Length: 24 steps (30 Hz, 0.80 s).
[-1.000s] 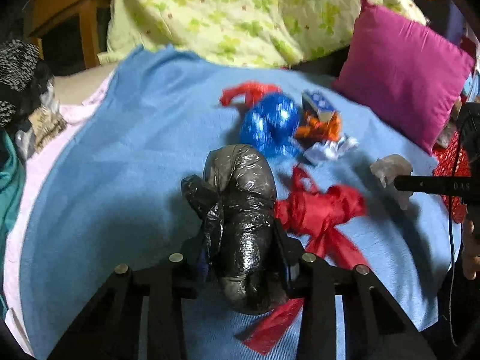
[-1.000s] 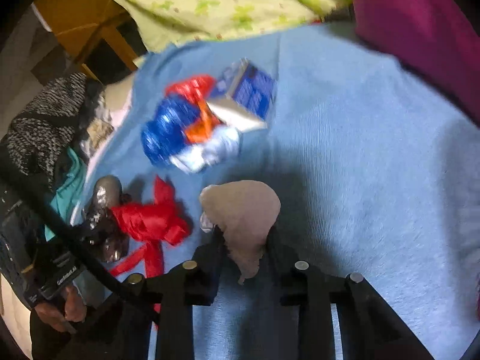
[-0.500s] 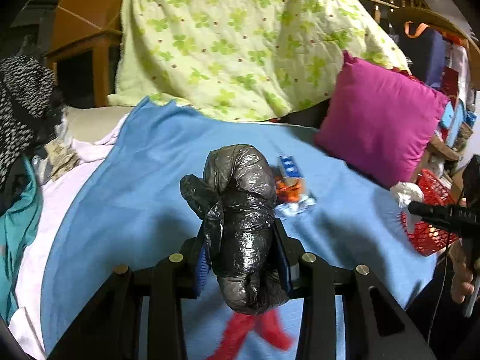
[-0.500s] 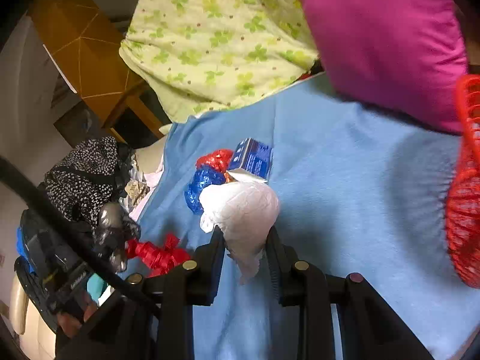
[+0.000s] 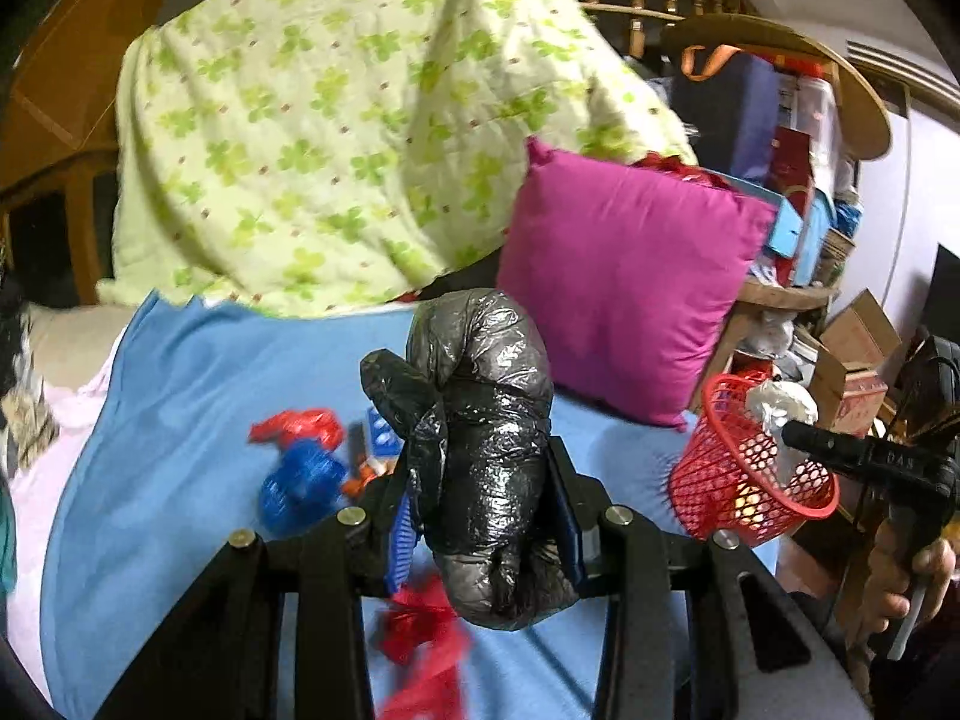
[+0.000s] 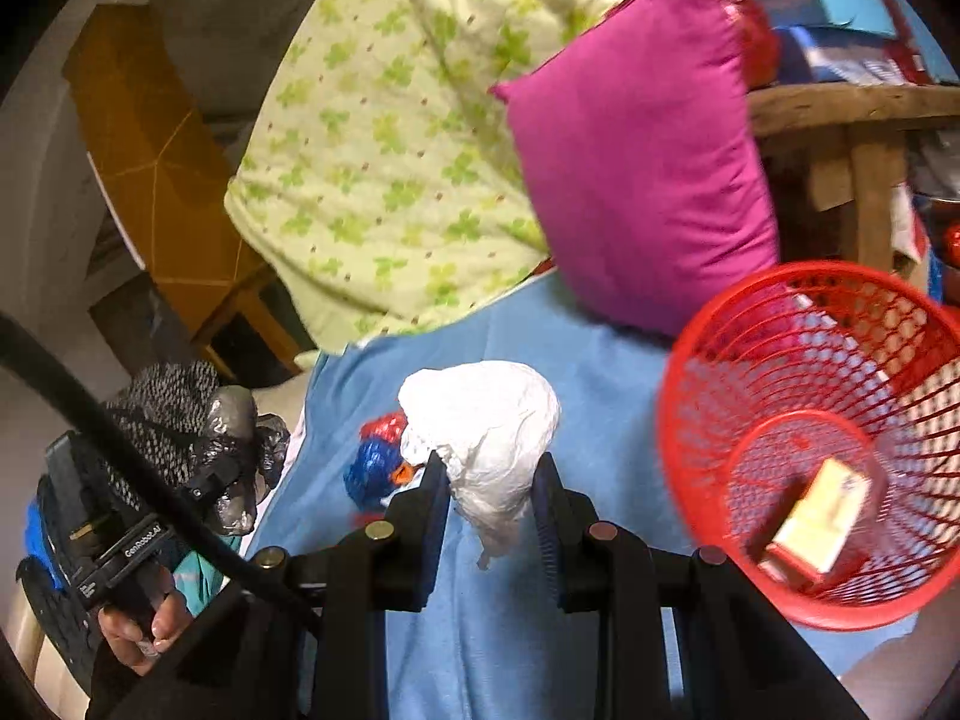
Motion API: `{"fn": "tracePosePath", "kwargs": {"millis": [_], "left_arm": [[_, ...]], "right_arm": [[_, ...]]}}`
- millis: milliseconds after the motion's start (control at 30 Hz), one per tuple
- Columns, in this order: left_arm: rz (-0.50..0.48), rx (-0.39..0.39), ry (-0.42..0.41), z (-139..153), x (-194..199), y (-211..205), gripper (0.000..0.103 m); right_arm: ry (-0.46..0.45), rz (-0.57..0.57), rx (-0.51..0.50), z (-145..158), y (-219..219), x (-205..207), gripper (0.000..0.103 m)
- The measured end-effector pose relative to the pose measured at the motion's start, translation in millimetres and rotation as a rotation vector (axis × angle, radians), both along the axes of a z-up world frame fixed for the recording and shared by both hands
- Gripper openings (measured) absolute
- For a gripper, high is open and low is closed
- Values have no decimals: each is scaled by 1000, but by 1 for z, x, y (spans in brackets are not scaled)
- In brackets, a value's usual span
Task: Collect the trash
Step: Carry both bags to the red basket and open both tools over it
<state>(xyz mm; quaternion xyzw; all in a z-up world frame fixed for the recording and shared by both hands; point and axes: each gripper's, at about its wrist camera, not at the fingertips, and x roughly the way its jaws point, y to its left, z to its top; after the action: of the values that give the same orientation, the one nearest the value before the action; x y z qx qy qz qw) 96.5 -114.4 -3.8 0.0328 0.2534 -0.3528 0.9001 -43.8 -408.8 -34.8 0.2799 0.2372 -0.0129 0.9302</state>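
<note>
My left gripper [image 5: 486, 504] is shut on a crumpled black plastic bag [image 5: 480, 450] and holds it above the blue blanket [image 5: 180, 420]. My right gripper [image 6: 489, 498] is shut on a crumpled white plastic bag [image 6: 486, 420], held left of the red mesh basket [image 6: 798, 438]. The basket lies tilted at the bed's right edge with a small yellow box [image 6: 816, 516] inside; it also shows in the left wrist view [image 5: 738, 474]. Red, blue and orange wrappers [image 5: 300, 468] and a red bag [image 5: 420, 630] lie on the blanket.
A magenta pillow [image 5: 624, 300] and a green floral quilt [image 5: 336, 138] stand at the back of the bed. A cluttered wooden shelf [image 5: 792, 192] is at the right. Dark clothes [image 6: 162, 402] pile at the left edge.
Both grippers have lifted off the blanket with their bags and swung right. The red basket has come into view, and the white bag is now close beside it.
</note>
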Motion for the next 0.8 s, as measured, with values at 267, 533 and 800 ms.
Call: {"fn": "tracePosePath", "kwargs": {"millis": [267, 533, 800], "left_arm": [[-104, 6, -44, 27, -26, -67, 41], [-299, 14, -23, 33, -64, -173, 41], [-375, 166, -17, -5, -83, -268, 71]], "right_arm": [[-28, -148, 12, 17, -56, -45, 29], [18, -308, 86, 0, -119, -82, 31], [53, -352, 215, -28, -157, -103, 60]]}}
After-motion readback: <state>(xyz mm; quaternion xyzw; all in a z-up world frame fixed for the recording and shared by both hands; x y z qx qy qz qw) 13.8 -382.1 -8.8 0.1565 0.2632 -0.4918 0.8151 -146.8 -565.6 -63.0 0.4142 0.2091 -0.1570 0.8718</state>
